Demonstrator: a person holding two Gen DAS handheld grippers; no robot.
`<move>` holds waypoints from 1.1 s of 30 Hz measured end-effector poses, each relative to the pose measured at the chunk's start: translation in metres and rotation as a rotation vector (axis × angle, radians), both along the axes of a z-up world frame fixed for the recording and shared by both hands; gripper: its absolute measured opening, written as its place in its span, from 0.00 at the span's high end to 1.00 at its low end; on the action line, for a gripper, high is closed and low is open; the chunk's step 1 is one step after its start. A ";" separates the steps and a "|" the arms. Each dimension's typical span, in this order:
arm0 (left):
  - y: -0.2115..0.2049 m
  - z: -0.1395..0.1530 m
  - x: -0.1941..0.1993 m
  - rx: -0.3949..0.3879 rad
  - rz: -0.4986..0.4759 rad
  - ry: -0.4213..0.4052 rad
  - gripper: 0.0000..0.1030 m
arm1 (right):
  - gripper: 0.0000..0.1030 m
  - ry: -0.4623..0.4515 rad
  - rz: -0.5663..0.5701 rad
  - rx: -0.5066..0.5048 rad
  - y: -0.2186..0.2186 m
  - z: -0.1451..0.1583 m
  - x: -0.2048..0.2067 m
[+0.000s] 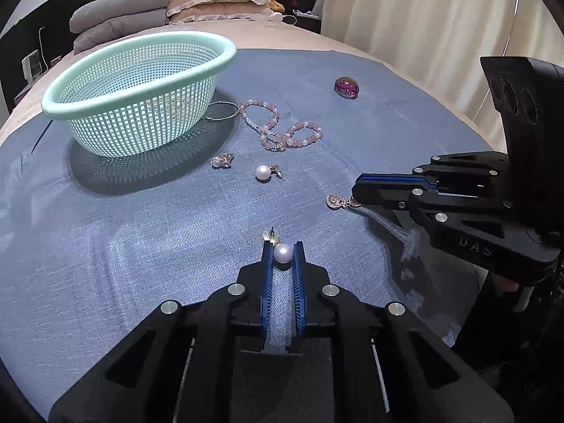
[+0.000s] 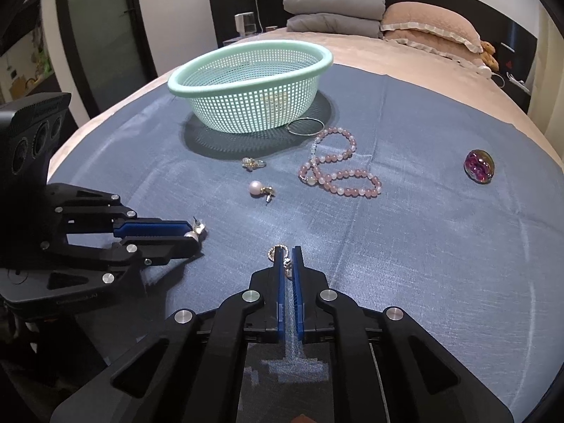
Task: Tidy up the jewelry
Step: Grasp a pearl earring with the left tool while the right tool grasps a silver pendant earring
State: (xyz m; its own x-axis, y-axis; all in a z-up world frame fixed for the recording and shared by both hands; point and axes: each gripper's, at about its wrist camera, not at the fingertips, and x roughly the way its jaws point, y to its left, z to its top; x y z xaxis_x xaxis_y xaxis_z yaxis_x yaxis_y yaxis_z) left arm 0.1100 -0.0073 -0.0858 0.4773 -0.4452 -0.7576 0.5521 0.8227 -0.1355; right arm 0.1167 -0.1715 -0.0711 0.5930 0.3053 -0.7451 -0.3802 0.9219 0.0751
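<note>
The left gripper (image 1: 283,246) was clamped on a pearl earring (image 1: 282,253), light and slippery; the right gripper (image 2: 288,252) pinched a small pendant (image 2: 278,254), better held by its ring.

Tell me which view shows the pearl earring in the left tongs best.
The left wrist view: the pearl earring sits centred between the left tongs, with pearl, gold cap and post all visible. The right wrist view shows it side-on, and the pads largely hide the pearl.
</note>
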 end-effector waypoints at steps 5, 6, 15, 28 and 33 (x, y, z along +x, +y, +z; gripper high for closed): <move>0.005 0.012 -0.002 -0.009 0.004 -0.024 0.89 | 0.93 0.028 0.009 0.007 0.003 -0.007 0.007; 0.006 0.014 -0.002 -0.011 0.007 -0.026 0.89 | 0.93 0.038 0.010 0.010 0.003 -0.010 0.008; 0.019 0.026 0.000 -0.034 0.036 -0.035 0.89 | 0.65 0.040 0.016 -0.003 0.010 -0.014 0.012; 0.037 0.047 0.010 -0.067 0.080 -0.072 0.89 | 0.95 0.020 -0.031 0.009 -0.004 0.000 0.018; 0.043 0.061 0.023 -0.070 0.089 -0.102 0.89 | 0.95 -0.062 0.002 0.012 0.004 0.036 0.022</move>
State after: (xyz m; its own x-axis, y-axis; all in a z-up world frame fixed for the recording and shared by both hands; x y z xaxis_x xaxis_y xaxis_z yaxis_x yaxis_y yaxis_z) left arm 0.1329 0.0361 -0.0245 0.5901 -0.4481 -0.6715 0.4915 0.8593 -0.1414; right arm 0.1389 -0.1673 -0.0350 0.6370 0.3154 -0.7034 -0.3860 0.9203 0.0630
